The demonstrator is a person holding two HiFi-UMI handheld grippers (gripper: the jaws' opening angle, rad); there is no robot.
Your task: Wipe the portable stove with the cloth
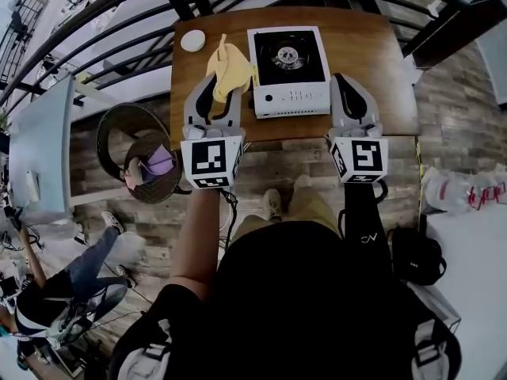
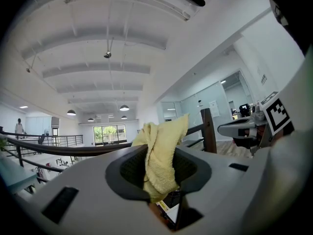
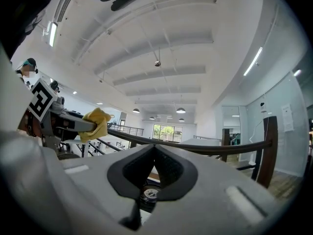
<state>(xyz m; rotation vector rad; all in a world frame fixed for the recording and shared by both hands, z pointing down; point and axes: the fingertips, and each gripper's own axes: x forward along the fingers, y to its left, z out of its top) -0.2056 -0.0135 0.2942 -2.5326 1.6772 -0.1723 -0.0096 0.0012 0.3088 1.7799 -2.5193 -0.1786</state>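
The portable stove, white with a black top and a round burner, sits on the wooden table. My left gripper hovers just left of the stove, shut on the yellow cloth. In the left gripper view the cloth stands up out of the shut jaws, tips pointing at the ceiling. My right gripper is at the stove's right front corner, shut and holding nothing. In the right gripper view its jaws meet in front of the railing; the left gripper's cloth shows far left.
A small white round disc lies at the table's far left corner. A black railing runs behind the table. Left of the table, lower down, is a round brown hat-like object. A person sits at lower left; bags lie at right.
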